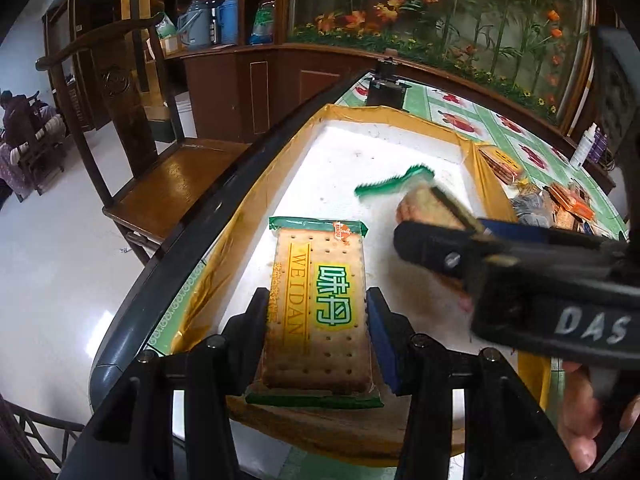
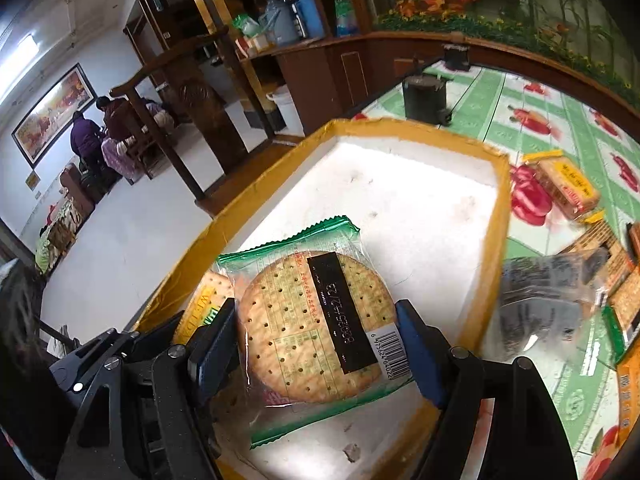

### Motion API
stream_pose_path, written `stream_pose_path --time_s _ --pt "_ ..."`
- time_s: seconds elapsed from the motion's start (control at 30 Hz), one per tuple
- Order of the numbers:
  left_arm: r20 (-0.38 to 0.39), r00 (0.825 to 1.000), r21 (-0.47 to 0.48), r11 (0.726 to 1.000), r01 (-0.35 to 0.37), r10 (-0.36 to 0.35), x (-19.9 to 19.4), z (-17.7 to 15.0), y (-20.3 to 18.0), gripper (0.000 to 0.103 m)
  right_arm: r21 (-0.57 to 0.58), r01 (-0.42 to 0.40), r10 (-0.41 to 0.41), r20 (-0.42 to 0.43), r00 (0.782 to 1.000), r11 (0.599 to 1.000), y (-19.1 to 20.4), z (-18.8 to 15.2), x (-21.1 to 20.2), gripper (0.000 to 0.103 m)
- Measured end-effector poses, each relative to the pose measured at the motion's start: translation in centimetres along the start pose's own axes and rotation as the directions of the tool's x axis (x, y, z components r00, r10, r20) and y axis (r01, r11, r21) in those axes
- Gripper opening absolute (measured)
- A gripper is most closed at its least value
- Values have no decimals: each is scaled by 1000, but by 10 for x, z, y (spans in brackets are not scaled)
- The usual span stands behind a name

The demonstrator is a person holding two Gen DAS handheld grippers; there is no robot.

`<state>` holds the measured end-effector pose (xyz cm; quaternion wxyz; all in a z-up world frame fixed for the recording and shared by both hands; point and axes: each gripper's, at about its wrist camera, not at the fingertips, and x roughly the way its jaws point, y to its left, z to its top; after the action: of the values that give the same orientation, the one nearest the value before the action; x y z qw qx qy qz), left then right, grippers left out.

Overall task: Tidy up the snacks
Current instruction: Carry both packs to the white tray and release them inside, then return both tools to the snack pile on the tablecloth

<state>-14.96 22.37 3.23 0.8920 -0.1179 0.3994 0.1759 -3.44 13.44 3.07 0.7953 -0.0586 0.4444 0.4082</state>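
Note:
A white foam box point(image 1: 400, 136) with yellow-taped rim sits on the table; it also shows in the right wrist view point(image 2: 400, 184). My left gripper point(image 1: 318, 316) is shut on a rectangular Weidan cracker packet point(image 1: 320, 304), low over the box's near left corner. My right gripper point(image 2: 316, 344) is shut on a round cracker packet point(image 2: 316, 320) with green edges, held over the box. In the left wrist view the right gripper point(image 1: 436, 220) reaches in from the right with that round packet point(image 1: 416, 200), blurred. The Weidan packet point(image 2: 208, 304) peeks out left of the right gripper.
Several loose snack packets point(image 2: 568, 188) lie on the green flowered tablecloth point(image 2: 500, 96) right of the box, also in the left wrist view point(image 1: 500, 160). A black holder point(image 2: 424, 96) stands behind the box. A wooden chair point(image 1: 160, 168) is left of the table.

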Motion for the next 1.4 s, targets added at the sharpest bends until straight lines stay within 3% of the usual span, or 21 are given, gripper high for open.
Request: stream_pose_path --time_s 0.27,0.37,0.43,0.5,0.7,0.9,1.1,1.27,1.4 --pt "-20 1000 4 1000 -22 22 5 2 0 47 -33 37 -37 -12 999 999 5 0 8 82" --pt "-22 1000 -1 1000 -11 11 4 2 -1 52 -33 29 -29 -11 1000 999 5 1 7 82" --pt "-22 1000 -1 1000 -10 10 3 3 -2 62 -29 12 -12 -7 1000 1000 4 1 5 82" --pt "-15 1000 1 1000 -17 17 2 4 -3 62 -22 6 -6 -5 1000 1000 3 0 4 82" --pt "20 1000 -17 1000 -6 6 -10 9 -1 64 11 -76 76 54 996 997 -6 -2 -21 82" --pt "64 998 -5 1000 -6 7 -25 12 -12 64 16 -93 90 123 988 996 -21 -6 -57 82" --pt "92 996 45 999 13 -17 -38 13 -34 64 60 -70 60 156 986 996 -70 -17 -88 82" --pt "95 994 107 993 40 -51 -44 14 -60 64 147 4 -35 207 978 989 -137 -32 -122 82" --pt "80 993 168 983 75 -89 -44 15 -88 64 267 56 -115 211 971 962 -203 -49 -144 84"
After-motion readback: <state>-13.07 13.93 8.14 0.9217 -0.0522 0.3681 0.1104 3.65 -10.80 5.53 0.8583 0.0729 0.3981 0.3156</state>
